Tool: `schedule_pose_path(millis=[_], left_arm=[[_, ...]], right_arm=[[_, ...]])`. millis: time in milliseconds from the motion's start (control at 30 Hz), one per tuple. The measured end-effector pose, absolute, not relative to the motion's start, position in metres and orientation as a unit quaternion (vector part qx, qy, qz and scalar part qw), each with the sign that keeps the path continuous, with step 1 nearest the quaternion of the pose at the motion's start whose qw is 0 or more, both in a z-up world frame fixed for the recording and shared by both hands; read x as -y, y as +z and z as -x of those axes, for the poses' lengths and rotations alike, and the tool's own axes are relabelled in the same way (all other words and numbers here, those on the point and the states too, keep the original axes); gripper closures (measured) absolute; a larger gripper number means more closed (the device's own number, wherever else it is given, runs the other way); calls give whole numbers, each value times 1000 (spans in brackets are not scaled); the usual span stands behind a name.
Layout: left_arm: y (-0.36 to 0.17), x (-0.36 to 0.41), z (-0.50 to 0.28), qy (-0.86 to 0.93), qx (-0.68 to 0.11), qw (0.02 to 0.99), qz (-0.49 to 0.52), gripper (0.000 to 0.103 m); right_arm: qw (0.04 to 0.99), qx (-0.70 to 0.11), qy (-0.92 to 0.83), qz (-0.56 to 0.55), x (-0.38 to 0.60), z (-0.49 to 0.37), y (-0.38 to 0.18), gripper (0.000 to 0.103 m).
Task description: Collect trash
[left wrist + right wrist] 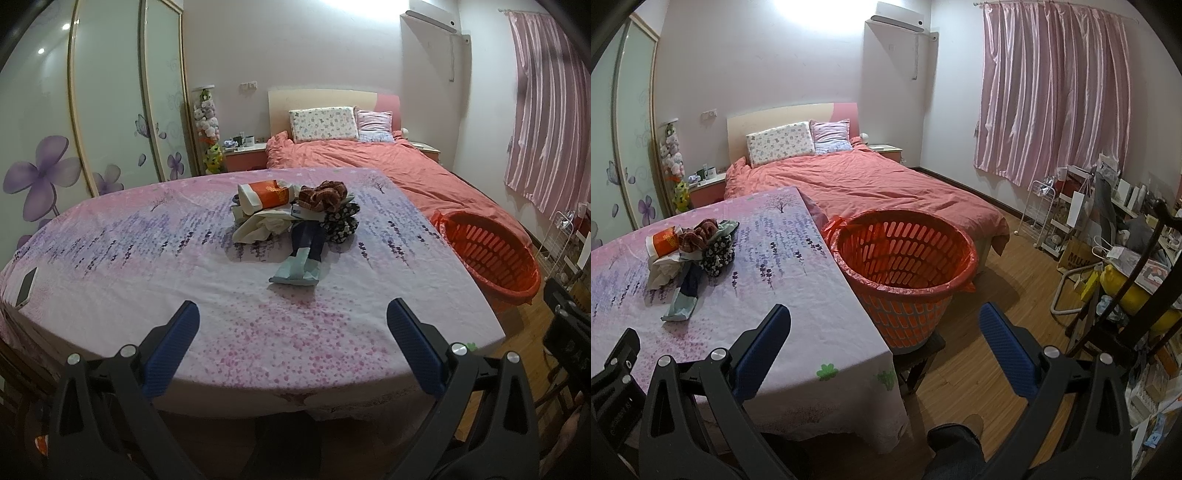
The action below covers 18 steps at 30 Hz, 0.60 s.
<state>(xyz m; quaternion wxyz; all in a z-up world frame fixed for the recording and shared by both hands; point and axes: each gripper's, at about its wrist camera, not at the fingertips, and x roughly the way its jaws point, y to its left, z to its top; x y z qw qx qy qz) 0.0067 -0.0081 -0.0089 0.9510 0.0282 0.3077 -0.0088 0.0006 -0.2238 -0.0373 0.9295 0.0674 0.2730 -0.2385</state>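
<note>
while the left gripper (pixel 293 321) is hovering with fingers spread wide and empty over the near table (pixel 110 258), the trash pile (pixel 295 218) is lying mid-table: light, soft, crumply wrappers and cloth, probably best pinched at a loose edge. right gripper (pixel 884 325) is likewise gaping, empty, facing the bin (pixel 905 258) beside the table.
</note>
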Motion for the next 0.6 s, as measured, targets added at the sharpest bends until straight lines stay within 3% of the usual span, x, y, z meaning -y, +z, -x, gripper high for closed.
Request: schedule_pose_path(millis=[400,600], left_arm=[[-39,-40,-99,-37,-362,931,12,4],[-68,-21,-152,-75,-404,912,-2,23]], right_arm=[[930,-298,-193,-97,234,-38,-55,2],[928,-316,-166,-106,235,-59,-66,2]])
